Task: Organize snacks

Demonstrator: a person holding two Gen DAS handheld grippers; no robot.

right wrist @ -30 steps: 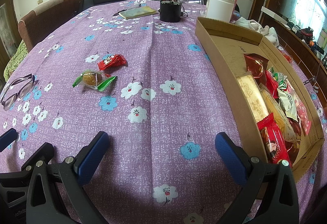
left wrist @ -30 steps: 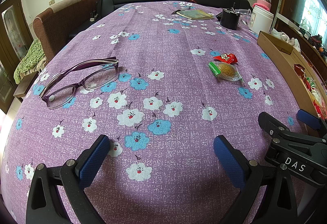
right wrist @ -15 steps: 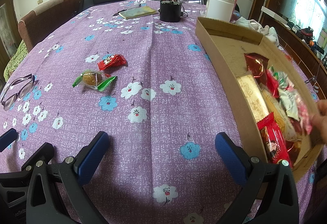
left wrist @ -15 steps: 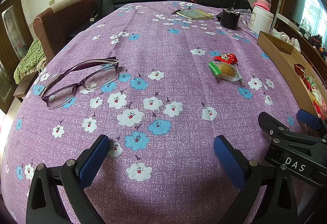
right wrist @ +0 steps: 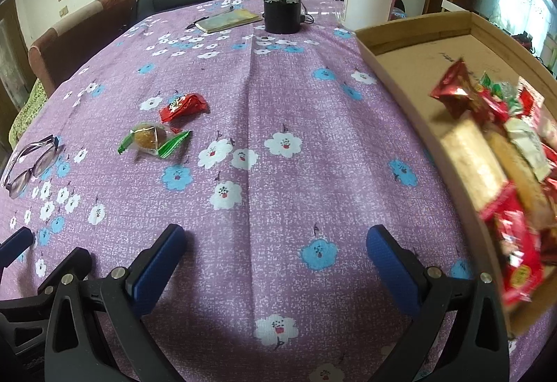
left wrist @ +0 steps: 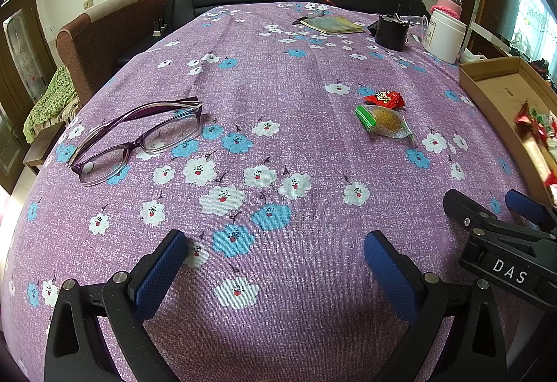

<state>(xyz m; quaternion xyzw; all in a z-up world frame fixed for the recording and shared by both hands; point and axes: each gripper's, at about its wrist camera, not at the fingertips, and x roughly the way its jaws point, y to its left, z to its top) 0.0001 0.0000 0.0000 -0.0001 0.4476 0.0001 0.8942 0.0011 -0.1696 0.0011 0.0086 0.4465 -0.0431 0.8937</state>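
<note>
Snacks mostly lay in the cardboard tray (right wrist: 410,33), two strays (red packet (right wrist: 182,107), green-ended cake (right wrist: 153,138)) beside each other on the cloth, both grippers (left wrist: 275,256) (right wrist: 275,249) gaping empty, presumably ready to fetch them.

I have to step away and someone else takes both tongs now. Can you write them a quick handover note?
Left tongs: open, empty, low over the tablecloth.
Right tongs: open, empty, beside the cardboard tray.
Done: many wrapped snacks lie piled in the tray's near end.
Left: the red snack packet and the green-ended wrapped cake lie loose on the cloth, left of the tray. The eyeglasses are not snacks.
</note>
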